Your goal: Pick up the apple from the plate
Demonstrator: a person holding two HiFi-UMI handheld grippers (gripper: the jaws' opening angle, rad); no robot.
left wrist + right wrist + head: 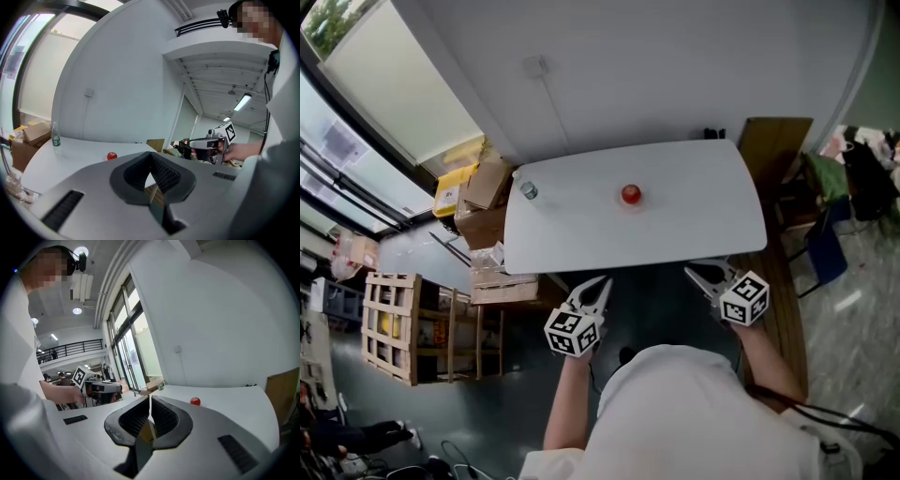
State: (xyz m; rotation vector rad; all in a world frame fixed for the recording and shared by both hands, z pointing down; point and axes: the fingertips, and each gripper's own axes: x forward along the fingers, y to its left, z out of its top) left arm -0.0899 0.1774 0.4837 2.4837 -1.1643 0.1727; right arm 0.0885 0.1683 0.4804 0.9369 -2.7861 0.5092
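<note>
A small red apple sits near the middle of the white table; I cannot make out a plate under it against the white top. The apple also shows far ahead in the left gripper view and the right gripper view. My left gripper hovers just off the table's near edge, jaws shut with nothing between them. My right gripper is level with it to the right, also shut and empty. Both are well short of the apple.
A small bottle stands at the table's left end. Cardboard boxes and a wooden pallet crowd the floor to the left. A wooden panel and a chair are on the right.
</note>
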